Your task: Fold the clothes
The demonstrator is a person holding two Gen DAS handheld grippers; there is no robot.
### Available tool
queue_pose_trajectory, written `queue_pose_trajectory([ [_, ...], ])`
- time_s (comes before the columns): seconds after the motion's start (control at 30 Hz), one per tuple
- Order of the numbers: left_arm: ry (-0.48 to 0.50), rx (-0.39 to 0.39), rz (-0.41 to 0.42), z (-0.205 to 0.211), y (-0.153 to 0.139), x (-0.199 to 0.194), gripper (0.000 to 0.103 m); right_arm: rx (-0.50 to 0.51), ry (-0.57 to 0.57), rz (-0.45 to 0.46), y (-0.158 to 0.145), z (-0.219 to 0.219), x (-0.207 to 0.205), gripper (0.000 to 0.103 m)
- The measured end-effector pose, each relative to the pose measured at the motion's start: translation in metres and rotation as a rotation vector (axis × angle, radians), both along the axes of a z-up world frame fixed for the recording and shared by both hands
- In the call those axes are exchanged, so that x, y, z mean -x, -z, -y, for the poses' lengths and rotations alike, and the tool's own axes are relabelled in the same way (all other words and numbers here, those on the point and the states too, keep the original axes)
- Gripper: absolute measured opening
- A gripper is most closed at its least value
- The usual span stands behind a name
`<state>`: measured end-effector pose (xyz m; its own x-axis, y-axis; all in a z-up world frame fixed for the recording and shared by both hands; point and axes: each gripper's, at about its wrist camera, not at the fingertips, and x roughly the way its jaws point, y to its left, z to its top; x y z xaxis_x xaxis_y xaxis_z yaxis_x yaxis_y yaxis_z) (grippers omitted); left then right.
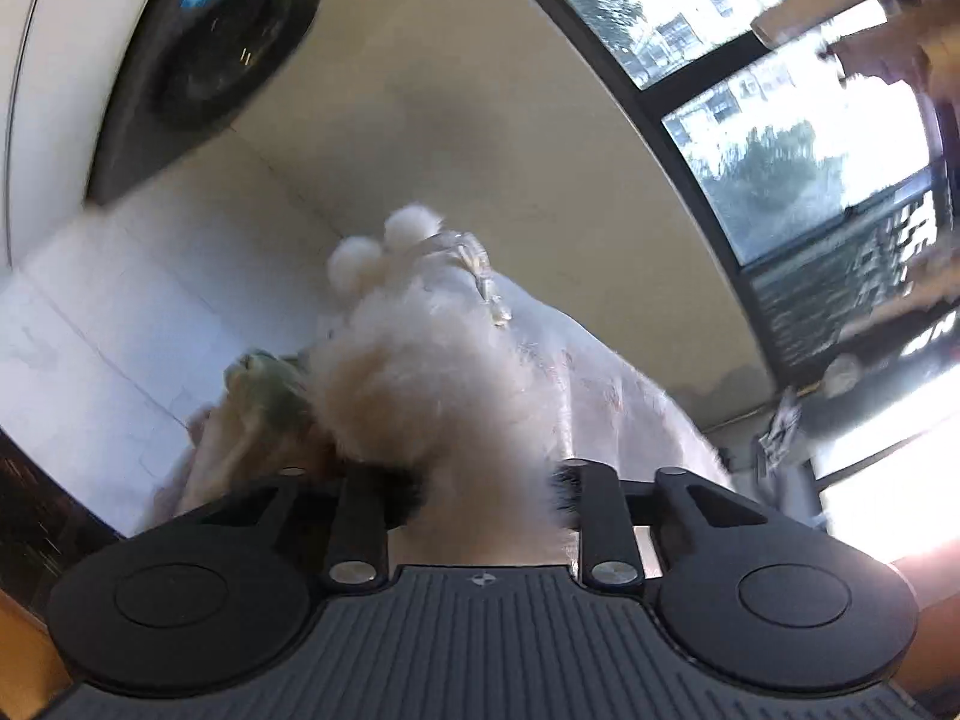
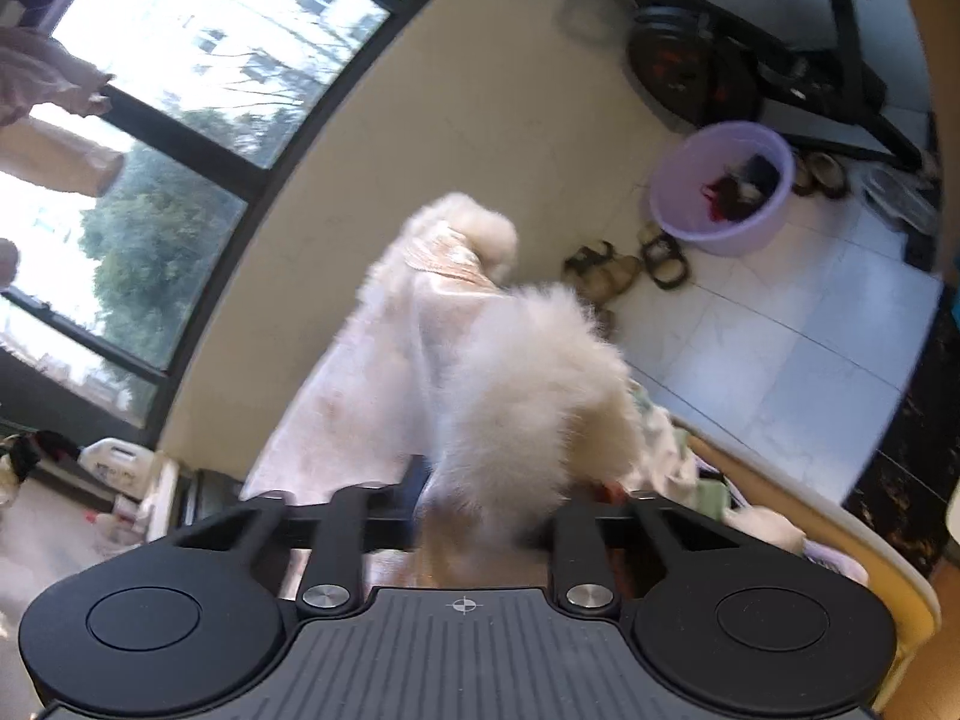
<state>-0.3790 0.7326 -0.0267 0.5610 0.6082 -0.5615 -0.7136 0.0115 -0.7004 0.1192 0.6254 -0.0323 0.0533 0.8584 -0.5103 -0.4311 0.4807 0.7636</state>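
Note:
A pale pink, shiny garment with cream fur trim hangs in front of both cameras, held up in the air. In the left wrist view two fur pompoms stick up at its top. My left gripper is shut on the furry edge; its fingertips are buried in the fur. In the right wrist view the same garment drapes up and left, and my right gripper is shut on its fur trim. More crumpled clothes lie below on a wooden surface.
A dark washing machine stands at upper left. Large windows run along a beige wall. A lilac basin with dark clothes, sandals and an exercise bike stand on the white tiled floor. Detergent bottles sit at left.

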Motion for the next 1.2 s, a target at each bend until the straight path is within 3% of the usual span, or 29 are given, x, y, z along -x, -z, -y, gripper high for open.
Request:
queue_pose_trajectory([
  [0.17,0.023,-0.031,-0.055,0.033,-0.013,0.004,0.017,-0.068,-0.011,0.009,-0.021,0.021,0.002,0.012],
  [0.3,0.029,0.024,-0.077,0.031,0.012,0.002,0.019,0.006,-0.017,-0.017,-0.001,0.029,-0.004,0.012],
  [0.37,0.023,0.042,-0.091,0.028,0.024,-0.004,0.030,0.036,0.012,-0.069,0.019,0.029,-0.006,0.013],
  [0.4,0.018,0.045,-0.108,0.027,0.025,-0.006,0.044,0.045,0.030,-0.081,0.025,0.030,-0.005,0.014],
  [0.43,0.006,0.044,-0.135,0.028,0.021,-0.006,0.065,0.054,0.047,-0.087,0.031,0.031,-0.003,0.020],
  [0.5,-0.020,0.028,-0.207,0.035,0.009,-0.002,0.081,0.107,0.078,-0.069,0.028,0.033,0.002,0.048],
  [0.53,-0.016,0.008,-0.230,0.038,0.002,0.001,0.082,0.135,0.098,-0.034,0.021,0.035,0.004,0.071],
  [0.63,-0.008,-0.065,-0.349,0.047,-0.027,0.002,0.083,0.158,0.160,0.121,-0.010,0.043,0.010,0.074],
  [0.73,0.035,-0.230,-0.488,0.057,-0.064,-0.018,0.094,0.111,0.180,0.301,-0.048,0.039,0.017,0.078],
  [0.83,0.149,-0.387,-0.551,0.052,-0.095,-0.058,0.102,0.063,0.031,0.498,-0.081,0.003,0.035,0.086],
  [0.9,0.216,-0.444,-0.588,0.037,-0.104,-0.093,0.102,0.038,-0.103,0.586,-0.093,-0.028,0.048,0.095],
  [0.93,0.225,-0.442,-0.616,0.024,-0.103,-0.108,0.102,0.025,-0.160,0.614,-0.096,-0.045,0.054,0.102],
  [1.0,0.253,-0.411,-0.641,0.010,-0.094,-0.124,0.102,0.029,-0.242,0.646,-0.092,-0.082,0.063,0.102],
  [1.2,0.349,-0.275,-0.661,-0.013,-0.053,-0.145,0.103,0.256,-0.393,0.671,-0.046,-0.163,0.070,0.102],
])
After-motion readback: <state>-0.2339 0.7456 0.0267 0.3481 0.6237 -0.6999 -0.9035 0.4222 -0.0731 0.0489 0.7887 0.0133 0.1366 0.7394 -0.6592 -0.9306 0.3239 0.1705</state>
